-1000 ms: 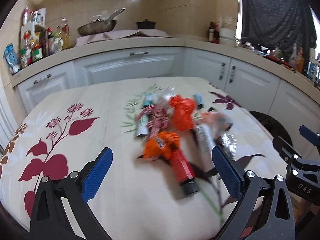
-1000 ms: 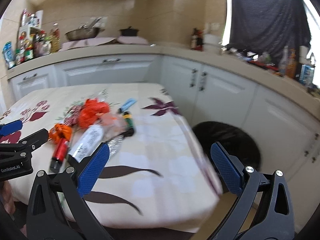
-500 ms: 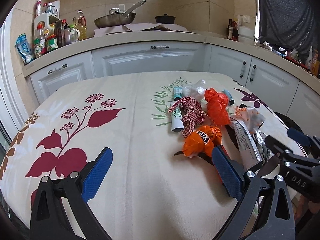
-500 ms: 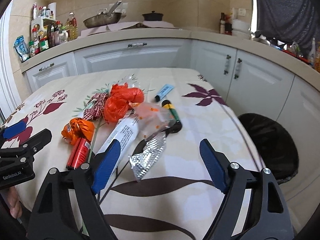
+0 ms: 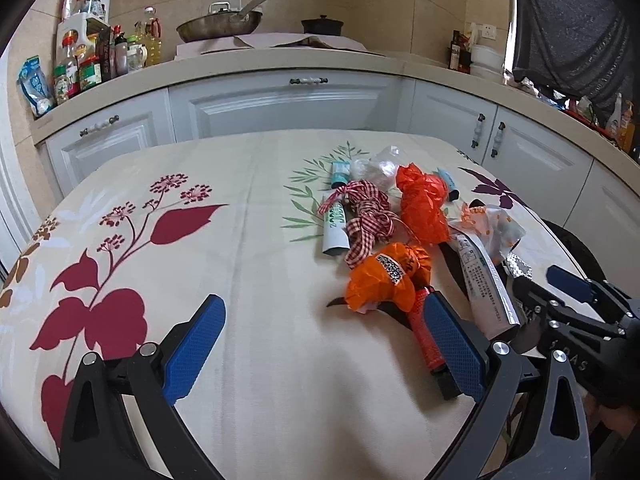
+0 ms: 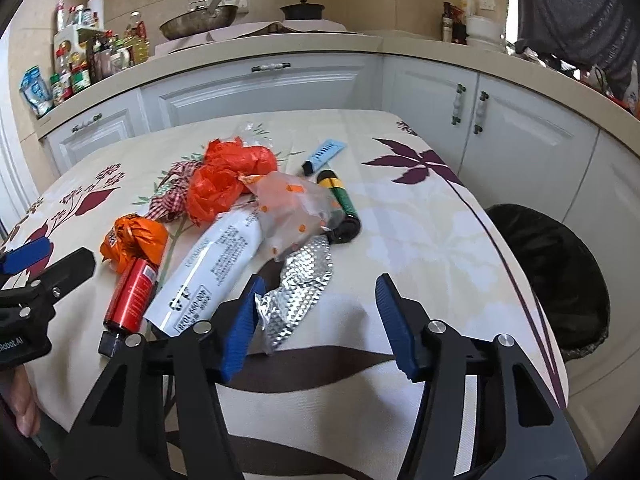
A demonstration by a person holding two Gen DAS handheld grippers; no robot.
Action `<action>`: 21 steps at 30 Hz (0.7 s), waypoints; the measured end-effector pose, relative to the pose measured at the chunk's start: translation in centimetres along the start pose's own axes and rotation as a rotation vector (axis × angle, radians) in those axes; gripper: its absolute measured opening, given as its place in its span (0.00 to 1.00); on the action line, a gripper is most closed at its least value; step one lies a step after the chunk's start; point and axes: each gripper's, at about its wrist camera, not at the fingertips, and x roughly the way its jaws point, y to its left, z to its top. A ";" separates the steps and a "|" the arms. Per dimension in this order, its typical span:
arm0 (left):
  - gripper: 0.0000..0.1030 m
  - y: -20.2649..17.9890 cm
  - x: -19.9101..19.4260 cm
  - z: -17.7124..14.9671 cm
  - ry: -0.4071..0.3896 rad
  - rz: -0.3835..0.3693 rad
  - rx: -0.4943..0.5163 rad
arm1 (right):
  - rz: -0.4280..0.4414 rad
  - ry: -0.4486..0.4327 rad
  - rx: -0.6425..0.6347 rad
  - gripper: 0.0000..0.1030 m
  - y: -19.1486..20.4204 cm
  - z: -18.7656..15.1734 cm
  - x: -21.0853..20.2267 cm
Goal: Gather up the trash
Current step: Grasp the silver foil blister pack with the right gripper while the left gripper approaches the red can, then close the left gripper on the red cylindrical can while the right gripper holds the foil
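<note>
A pile of trash lies on the flowered tablecloth (image 5: pixel 240 240): an orange crumpled wrapper (image 5: pixel 386 278) (image 6: pixel 134 240), a red tube (image 5: pixel 426 340) (image 6: pixel 132 294), a white tube (image 6: pixel 212 266) (image 5: pixel 482 280), a silver foil wrapper (image 6: pixel 300 292), a red-checked ribbon (image 5: pixel 366 220), orange-red plastic (image 5: pixel 424 208) (image 6: pixel 230 176) and a clear spotted bag (image 6: pixel 296 208). My left gripper (image 5: pixel 320 348) is open and empty, left of the pile. My right gripper (image 6: pixel 320 332) is open, its left finger next to the foil wrapper. Each gripper shows in the other's view.
A black-lined trash bin (image 6: pixel 552 276) stands on the floor right of the table. A green-black tube (image 6: pixel 342 200) and a blue tube (image 6: pixel 324 152) lie behind the pile. White cabinets (image 5: pixel 280 100) and a counter with a pan (image 5: pixel 224 26) and bottles run behind.
Both grippers have swung left towards the table and come closer to the pile. The right gripper's jaws have narrowed and now sit by the foil wrapper.
</note>
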 end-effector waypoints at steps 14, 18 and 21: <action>0.93 -3.2 0.3 -0.7 0.018 -0.024 0.047 | 0.048 0.009 0.031 0.19 -2.1 -1.1 -0.3; 0.73 -4.7 0.5 -1.0 0.020 -0.014 0.079 | 0.061 0.002 0.043 0.20 -2.8 -1.3 -0.6; 0.66 -5.4 1.1 -1.3 0.048 0.000 0.094 | 0.074 -0.003 0.053 0.20 -3.3 -1.4 -0.6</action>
